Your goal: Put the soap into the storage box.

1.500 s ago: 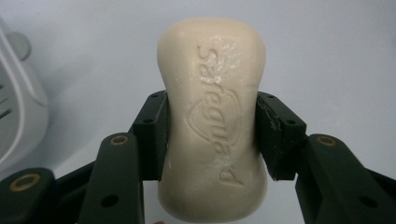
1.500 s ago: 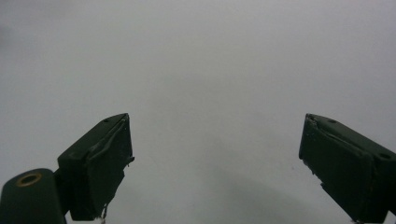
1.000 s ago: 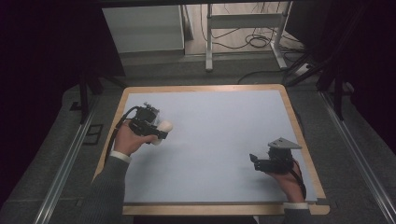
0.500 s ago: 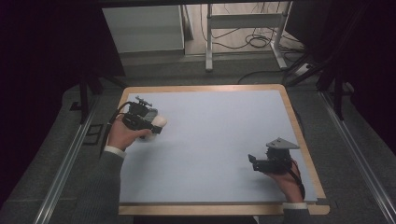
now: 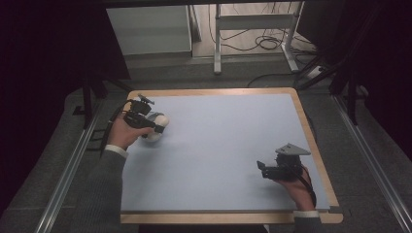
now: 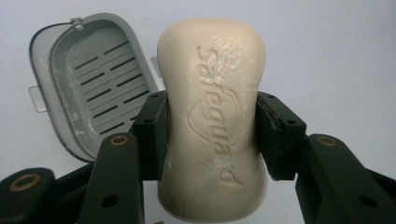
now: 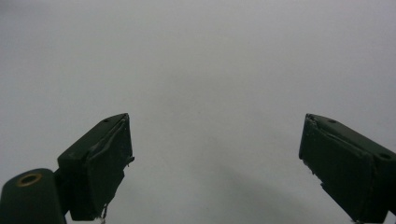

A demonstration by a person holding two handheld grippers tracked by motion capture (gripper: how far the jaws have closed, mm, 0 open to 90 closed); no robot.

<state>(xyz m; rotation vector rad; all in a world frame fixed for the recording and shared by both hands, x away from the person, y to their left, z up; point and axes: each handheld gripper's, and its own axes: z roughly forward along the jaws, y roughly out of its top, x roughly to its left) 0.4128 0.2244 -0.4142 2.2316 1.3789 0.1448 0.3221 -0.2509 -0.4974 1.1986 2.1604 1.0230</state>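
Note:
A cream soap bar [image 6: 212,116] with embossed lettering stands between the jaws of my left gripper [image 6: 210,128], and both pads press its sides. Behind it to the left lies an open grey soap dish [image 6: 93,88] with a slotted floor. In the high view the left gripper [image 5: 156,126] is at the mat's far left with the soap bar [image 5: 163,120] at its tip, and the pale soap dish [image 5: 152,136] lies just below it. My right gripper [image 5: 261,170] rests near the front right, open, and its view shows the right gripper [image 7: 215,158] with nothing between the jaws.
A pale blue mat [image 5: 228,141] covers the table, framed by a wooden rim [image 5: 312,141]. Metal rails run along both sides. Beyond the far edge stand a white panel [image 5: 148,29], a metal stand [image 5: 252,34] and loose cables on the floor.
My left hand has carried the soap bar leftward and toward the far edge of the mat. The right hand has stayed in place.

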